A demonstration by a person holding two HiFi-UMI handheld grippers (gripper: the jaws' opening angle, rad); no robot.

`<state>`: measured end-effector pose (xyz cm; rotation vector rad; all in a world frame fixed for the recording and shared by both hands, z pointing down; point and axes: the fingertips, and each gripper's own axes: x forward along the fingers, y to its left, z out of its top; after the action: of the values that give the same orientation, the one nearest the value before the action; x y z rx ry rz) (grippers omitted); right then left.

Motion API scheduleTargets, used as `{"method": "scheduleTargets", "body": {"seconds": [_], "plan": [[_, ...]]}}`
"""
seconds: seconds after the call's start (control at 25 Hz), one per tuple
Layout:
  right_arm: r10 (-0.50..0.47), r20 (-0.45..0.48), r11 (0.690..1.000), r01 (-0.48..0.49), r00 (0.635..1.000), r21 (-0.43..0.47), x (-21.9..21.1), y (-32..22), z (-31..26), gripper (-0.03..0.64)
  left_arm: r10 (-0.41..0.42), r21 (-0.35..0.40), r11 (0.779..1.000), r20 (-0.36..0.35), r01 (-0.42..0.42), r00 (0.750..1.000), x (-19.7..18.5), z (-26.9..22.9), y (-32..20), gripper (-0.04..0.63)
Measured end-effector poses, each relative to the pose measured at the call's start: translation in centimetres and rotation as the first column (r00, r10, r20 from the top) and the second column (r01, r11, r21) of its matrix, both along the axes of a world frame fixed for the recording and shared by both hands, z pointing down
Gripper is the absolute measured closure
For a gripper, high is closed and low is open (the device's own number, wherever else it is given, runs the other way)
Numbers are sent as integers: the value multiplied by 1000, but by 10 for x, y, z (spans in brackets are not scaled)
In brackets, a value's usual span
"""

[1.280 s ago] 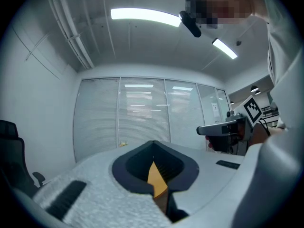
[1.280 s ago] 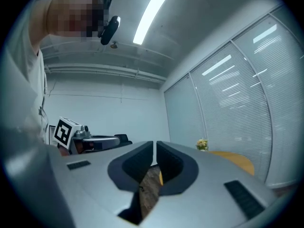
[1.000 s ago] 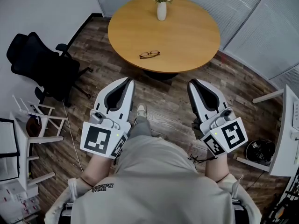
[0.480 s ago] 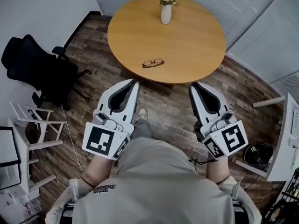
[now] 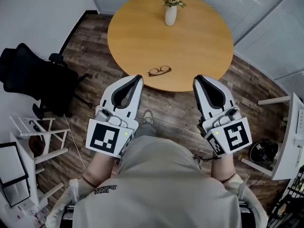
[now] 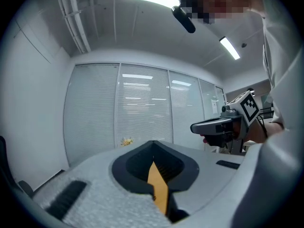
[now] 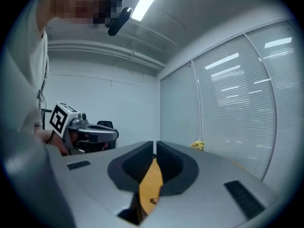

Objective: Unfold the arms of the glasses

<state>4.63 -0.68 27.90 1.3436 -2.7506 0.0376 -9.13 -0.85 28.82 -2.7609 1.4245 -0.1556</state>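
Roughly crosswise, glasses (image 5: 159, 71), right end farther

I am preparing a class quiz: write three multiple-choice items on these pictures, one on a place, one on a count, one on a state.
1. The glasses lie: A on the floor; B on the table, near its edge; C in a gripper.
2. How many vases stand on the table? A none; B one; C three.
3. The left gripper is: A wide open; B shut on the glasses; C shut, empty.
Key: B, they rest on the wood; B, one white vase; C, its jaws meet on nothing.
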Motion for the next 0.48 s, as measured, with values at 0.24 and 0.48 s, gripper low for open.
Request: {"method": "scheduleTargets", "body": {"seconds": [0.24, 0.48], "plan": [[52, 13, 999, -52, 999, -8, -18, -40, 0, 575, 35, -5, 999, 21, -35, 999, -18, 3, -46, 574], [108, 6, 994, -108, 994, -21, -33, -71, 7, 575, 80, -31, 996, 24, -79, 997, -31, 8, -82, 574]]}}
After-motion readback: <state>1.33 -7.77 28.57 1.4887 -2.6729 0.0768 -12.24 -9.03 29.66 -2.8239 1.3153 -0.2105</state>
